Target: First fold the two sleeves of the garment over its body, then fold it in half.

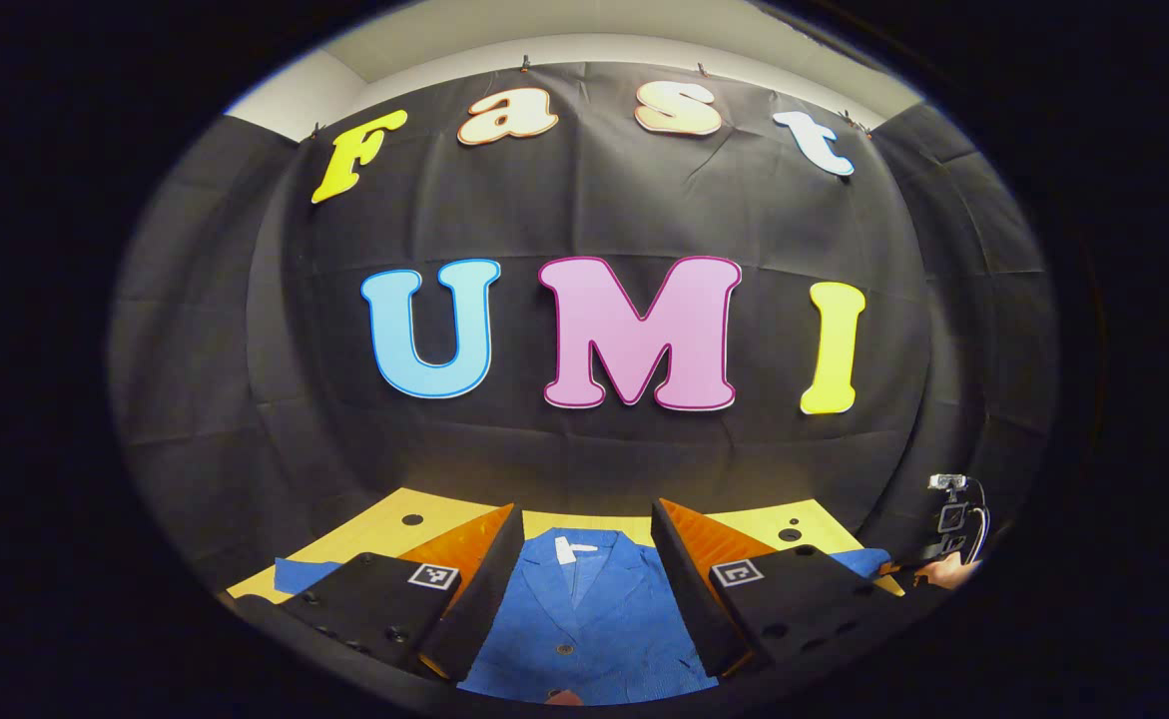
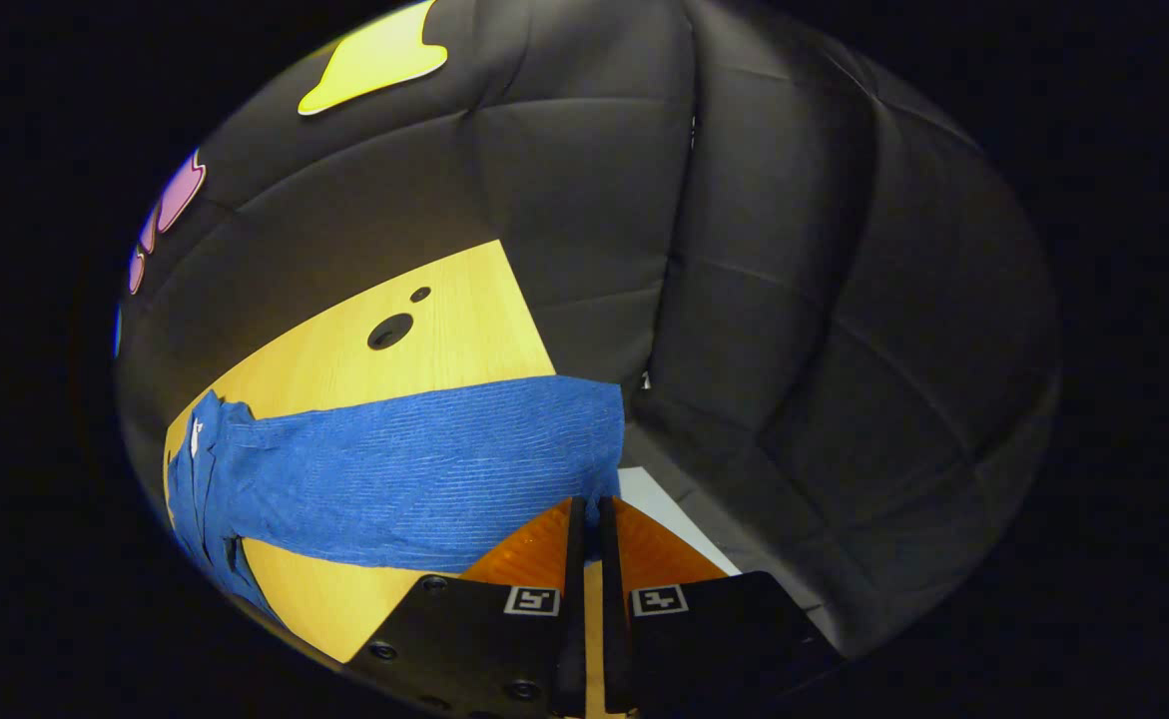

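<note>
A ribbed blue fabric sleeve [image 2: 414, 469] is seen stretched flat across the yellow wooden bench [image 2: 444, 340], with the right hand-held gripper [image 2: 589, 529] nearly closed at its cuff edge.

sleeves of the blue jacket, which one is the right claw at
The sleeve stretched flat across the yellow table toward the booth's side wall. The right claw, jaws nearly closed, sits at its cuff edge; the other sleeve lies beyond the left claw.

My left gripper view looks level across the blue jacket [image 1: 584, 619] toward the booth's back wall. My right gripper view sits close over the jacket's outstretched sleeve [image 2: 424, 469], facing the side wall. Both share the jacket.
</note>
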